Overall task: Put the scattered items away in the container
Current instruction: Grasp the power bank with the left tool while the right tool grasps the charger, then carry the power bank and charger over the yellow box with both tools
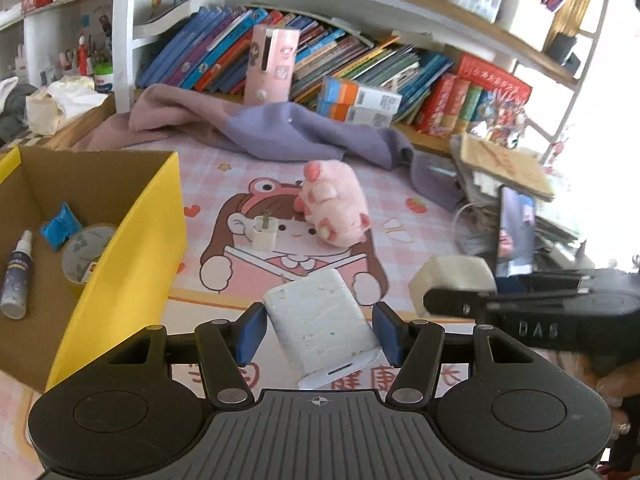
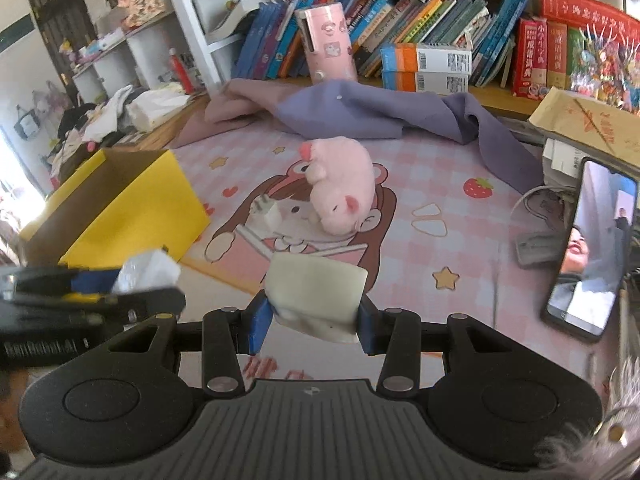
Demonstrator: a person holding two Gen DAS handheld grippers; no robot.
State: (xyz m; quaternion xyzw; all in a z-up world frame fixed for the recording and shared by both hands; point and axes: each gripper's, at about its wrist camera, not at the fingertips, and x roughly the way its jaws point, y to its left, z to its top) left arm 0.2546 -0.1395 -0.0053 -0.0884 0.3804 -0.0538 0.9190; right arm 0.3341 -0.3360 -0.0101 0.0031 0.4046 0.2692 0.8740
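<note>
My left gripper (image 1: 320, 332) is shut on a white power bank (image 1: 320, 320) and holds it above the pink cartoon mat (image 1: 420, 184). My right gripper (image 2: 314, 322) is shut on a cream-white block (image 2: 316, 292), also off the mat. In the left wrist view the right gripper (image 1: 432, 300) with its block (image 1: 452, 276) enters from the right. The yellow cardboard box (image 1: 132, 248) stands open at the left. It holds a spray bottle (image 1: 16, 276), a tape roll (image 1: 86, 252) and a blue packet (image 1: 60, 228). A pink plush pig (image 1: 332, 204) and a white charger plug (image 1: 262, 236) lie on the mat.
A purple cloth (image 1: 304, 128) lies crumpled behind the mat, below shelves of books (image 1: 360, 60). A phone (image 2: 588, 248) leans upright at the right by stacked papers (image 2: 580, 124) and a cable. A pink case (image 1: 272, 64) stands against the books.
</note>
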